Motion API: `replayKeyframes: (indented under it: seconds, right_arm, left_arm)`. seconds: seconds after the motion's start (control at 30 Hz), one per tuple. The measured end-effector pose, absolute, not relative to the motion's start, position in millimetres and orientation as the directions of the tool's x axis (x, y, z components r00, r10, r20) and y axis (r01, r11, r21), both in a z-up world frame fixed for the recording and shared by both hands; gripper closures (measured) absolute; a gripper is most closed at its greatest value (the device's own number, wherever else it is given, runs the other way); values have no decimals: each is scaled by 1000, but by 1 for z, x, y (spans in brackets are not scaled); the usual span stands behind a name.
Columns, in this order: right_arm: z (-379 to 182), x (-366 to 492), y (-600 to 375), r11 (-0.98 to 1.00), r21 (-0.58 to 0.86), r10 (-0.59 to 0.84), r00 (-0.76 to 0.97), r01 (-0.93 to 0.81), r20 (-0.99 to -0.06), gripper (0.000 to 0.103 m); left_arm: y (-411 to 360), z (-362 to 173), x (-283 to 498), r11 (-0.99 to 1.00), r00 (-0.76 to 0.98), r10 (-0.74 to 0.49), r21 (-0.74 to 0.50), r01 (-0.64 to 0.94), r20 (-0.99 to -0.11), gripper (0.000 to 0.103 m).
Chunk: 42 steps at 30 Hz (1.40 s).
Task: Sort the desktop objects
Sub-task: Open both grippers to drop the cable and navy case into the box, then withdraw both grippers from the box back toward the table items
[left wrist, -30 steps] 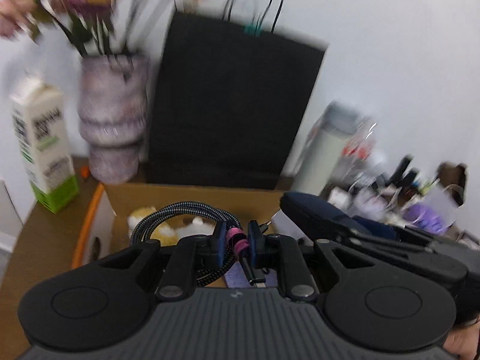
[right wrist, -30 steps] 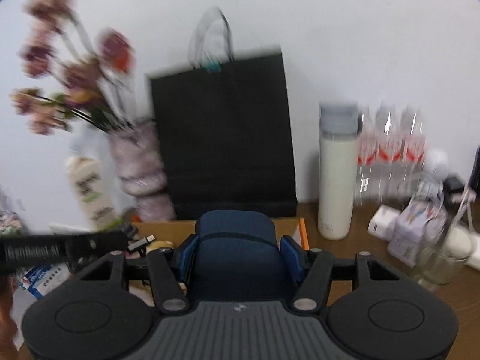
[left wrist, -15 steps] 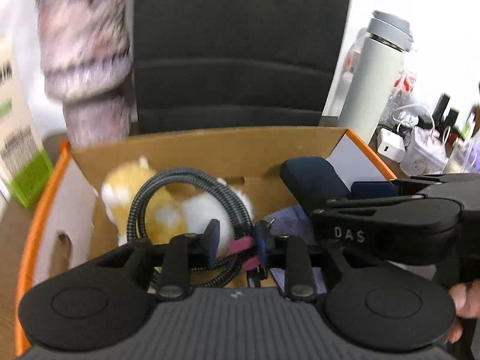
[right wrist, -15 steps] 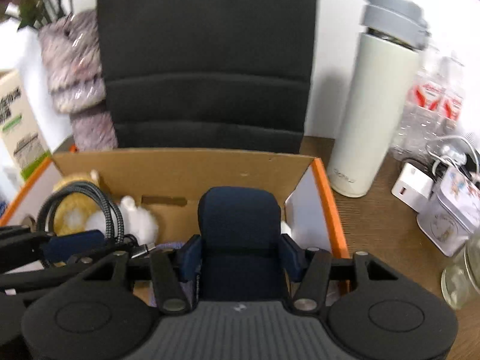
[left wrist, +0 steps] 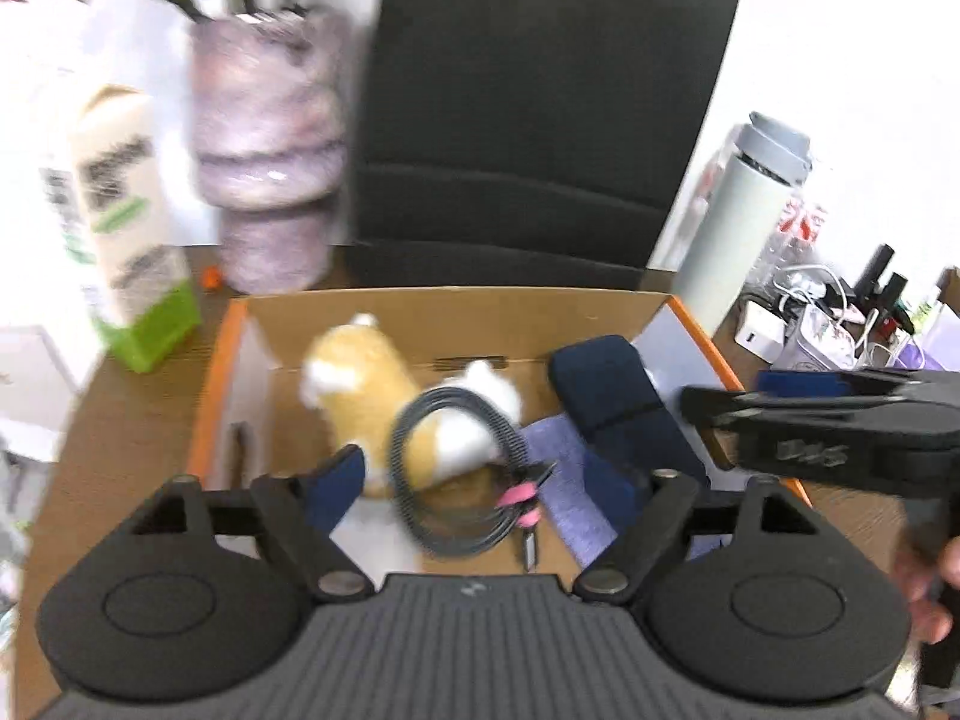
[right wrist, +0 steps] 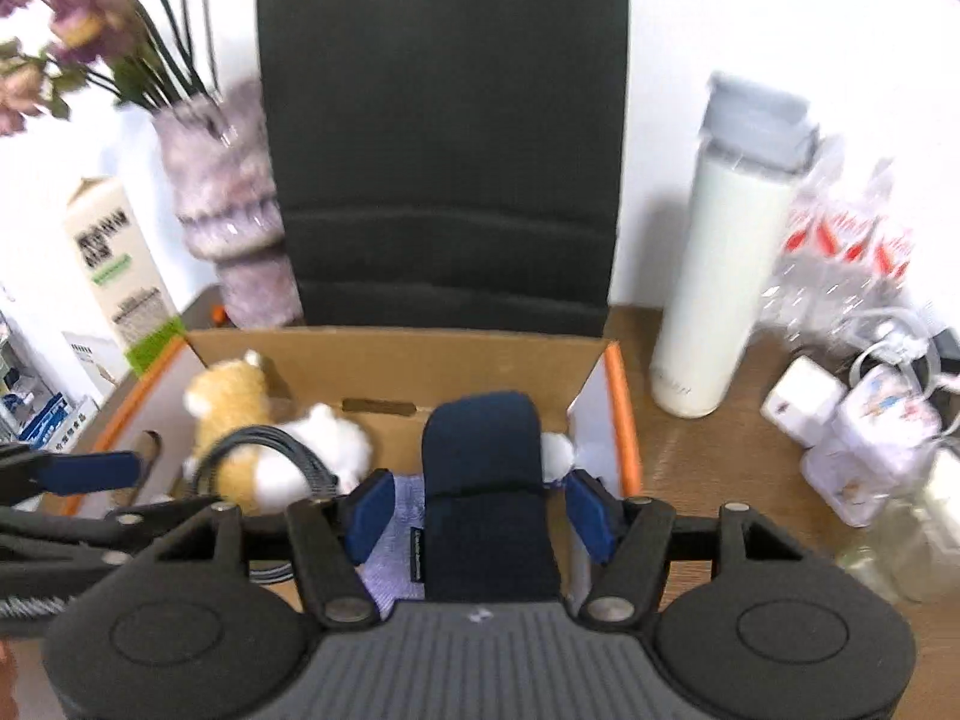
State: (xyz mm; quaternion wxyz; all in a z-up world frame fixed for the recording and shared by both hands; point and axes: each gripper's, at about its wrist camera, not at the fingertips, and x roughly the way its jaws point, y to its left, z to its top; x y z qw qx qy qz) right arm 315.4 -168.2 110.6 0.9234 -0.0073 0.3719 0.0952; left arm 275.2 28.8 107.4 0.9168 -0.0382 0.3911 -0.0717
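An orange-edged cardboard box (left wrist: 456,324) sits on the wooden desk. Inside it are an orange-and-white plush toy (left wrist: 366,396), a lavender cloth (left wrist: 558,468), a coiled grey braided cable (left wrist: 456,480) with a pink tie, and a navy case (right wrist: 480,480). My left gripper (left wrist: 474,486) hangs over the box with its jaws opening wide. The cable lies loose between them against the plush, touching neither pad. My right gripper (right wrist: 480,513) straddles the navy case, which stands tilted in the box's right part. Its jaws are opening, and a gap shows beside the left pad (right wrist: 369,513).
A black paper bag (right wrist: 444,150) stands behind the box. A mottled vase (left wrist: 270,168) with flowers and a milk carton (left wrist: 126,228) are at back left. On the right are a white flask (right wrist: 720,276), water bottles (right wrist: 840,252), a charger (right wrist: 801,399), a tin (right wrist: 870,438) and a glass jar (right wrist: 912,546).
My left jaws have spread wide and let go of the cable, which now rests in the box. The right pads have eased off the navy case. Both cameras dipped towards the box.
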Motion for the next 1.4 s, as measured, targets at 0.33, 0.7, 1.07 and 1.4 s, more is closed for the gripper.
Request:
replayKeyframes:
  seconds: [0.33,0.7,1.07,1.4]
  right_arm:
    - [110,152,-177,971,18,211,815,-240,-539,33]
    - [35,-15,-171,967,23,232,844,-253,-483,30]
    - [18,-117,-190,955,48,274,804,-293,-527,30]
    - [27,-142,-185,957,11,258,838,-289,-480,30]
  left_arm:
    - [44,120,112,997,834,-70,-26,66,-548,5]
    - [13,44,-40,999,846,18,-23,-36,-532,4]
    - [18,23,-134,973,712,-229,-158,165,-664,5]
    - [38,35,-157,991,770,-131,-93,93,-625,5]
